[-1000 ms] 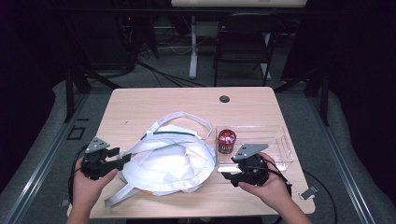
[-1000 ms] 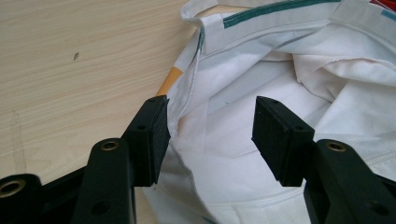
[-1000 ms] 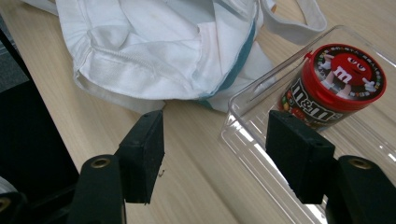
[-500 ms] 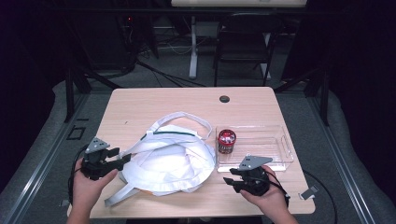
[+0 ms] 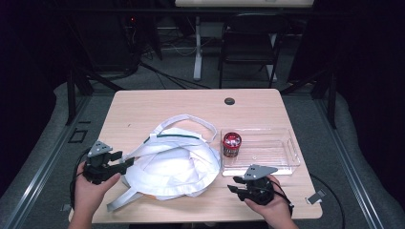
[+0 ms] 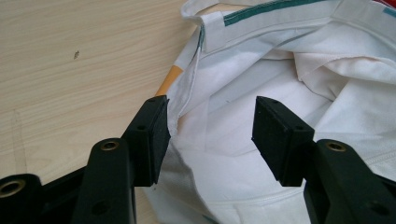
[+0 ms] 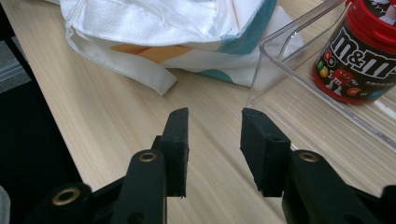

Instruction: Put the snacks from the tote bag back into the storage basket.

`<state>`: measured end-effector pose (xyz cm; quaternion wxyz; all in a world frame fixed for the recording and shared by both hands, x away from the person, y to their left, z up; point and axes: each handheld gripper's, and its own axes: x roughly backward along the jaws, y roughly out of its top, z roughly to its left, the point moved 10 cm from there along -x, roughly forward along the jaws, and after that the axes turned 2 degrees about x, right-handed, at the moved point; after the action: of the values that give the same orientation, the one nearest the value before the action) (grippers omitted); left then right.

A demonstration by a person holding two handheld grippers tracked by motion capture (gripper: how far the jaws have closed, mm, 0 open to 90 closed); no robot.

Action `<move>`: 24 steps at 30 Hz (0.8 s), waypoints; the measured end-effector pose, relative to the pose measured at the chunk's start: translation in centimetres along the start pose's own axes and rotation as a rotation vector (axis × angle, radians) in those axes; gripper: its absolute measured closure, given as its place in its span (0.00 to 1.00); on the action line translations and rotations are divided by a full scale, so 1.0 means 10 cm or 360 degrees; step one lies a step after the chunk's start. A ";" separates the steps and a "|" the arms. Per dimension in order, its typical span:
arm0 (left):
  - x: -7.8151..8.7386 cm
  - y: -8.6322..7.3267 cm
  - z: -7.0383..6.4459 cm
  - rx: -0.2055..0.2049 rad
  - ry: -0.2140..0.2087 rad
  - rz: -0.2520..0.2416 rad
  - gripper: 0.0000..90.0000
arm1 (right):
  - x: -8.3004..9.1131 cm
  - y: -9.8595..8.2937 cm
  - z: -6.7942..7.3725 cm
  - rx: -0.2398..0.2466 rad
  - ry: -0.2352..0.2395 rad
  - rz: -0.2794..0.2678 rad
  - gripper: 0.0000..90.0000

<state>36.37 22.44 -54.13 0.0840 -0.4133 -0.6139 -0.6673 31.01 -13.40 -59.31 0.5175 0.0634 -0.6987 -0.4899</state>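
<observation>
- A white cloth bag (image 5: 172, 164) lies flat on the near half of the wooden table (image 5: 157, 102), its longer side running from the near-left corner toward the far right, its looped handle (image 5: 184, 121) reaching out toward the far edge.
- A loose strap (image 5: 117, 199) trails from the bag toward the near-left edge of the table.
- In the left gripper view, the bag's mouth faces the left gripper (image 6: 209, 135), a green stripe (image 6: 275, 10) marking its rim.
- The left gripper's jaws stand spread apart at the bag's left edge, one jaw touching the rim cloth, nothing pinched between them.
- The right gripper (image 5: 239, 187) rests over bare table near the front edge, just before a clear plastic tray (image 5: 282, 160); its jaws are parted with a gap and hold nothing.
- A red-lidded candy jar (image 5: 231, 144) stands upright in the tray's left end, just beside the bag.
- Compared with a second ago, the right gripper has drawn back from beside the tray's near rim toward the person and the table's front edge; the left gripper, bag, tray and jar sit where they were.
</observation>
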 end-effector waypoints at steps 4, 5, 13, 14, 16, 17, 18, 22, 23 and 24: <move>0.00 0.00 0.00 0.0001 0.0000 0.0001 0.51 | -0.02 -0.03 0.00 -0.0029 0.0008 -0.0013 0.67; 0.00 0.00 0.00 0.0004 -0.0001 0.0000 0.51 | -0.02 -0.04 -0.01 -0.0035 0.0005 -0.0017 0.67; 0.00 -0.01 0.01 0.0002 0.0002 0.0000 0.51 | -0.06 -0.11 -0.03 -0.0062 -0.0025 -0.0029 0.66; 0.00 -0.01 0.01 0.0001 0.0003 0.0001 0.51 | -0.06 -0.12 -0.04 -0.0066 -0.0033 -0.0028 0.66; -0.01 -0.01 0.01 0.0000 0.0005 0.0004 0.51 | -0.07 -0.12 -0.04 -0.0080 -0.0034 -0.0045 0.66; -0.01 -0.01 0.01 0.0000 0.0006 0.0006 0.51 | -0.07 -0.12 -0.04 -0.0076 -0.0026 -0.0041 0.66; -0.01 -0.01 0.01 -0.0005 0.0009 0.0007 0.51 | -0.07 -0.13 -0.03 -0.0073 -0.0027 -0.0037 0.66; -0.01 -0.01 0.01 -0.0006 0.0013 0.0009 0.51 | -0.10 -0.14 -0.01 -0.0078 -0.0003 -0.0036 0.65; -0.01 -0.01 0.02 -0.0006 0.0014 0.0008 0.51 | -0.11 -0.14 -0.01 -0.0084 -0.0011 -0.0038 0.65; -0.01 -0.01 0.02 -0.0008 0.0015 0.0009 0.51 | -0.12 -0.15 0.00 -0.0088 -0.0012 -0.0037 0.64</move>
<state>36.42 22.63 -54.31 0.0875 -0.4121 -0.6106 -0.6706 30.95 -13.47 -61.16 0.5107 0.0552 -0.6860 -0.5153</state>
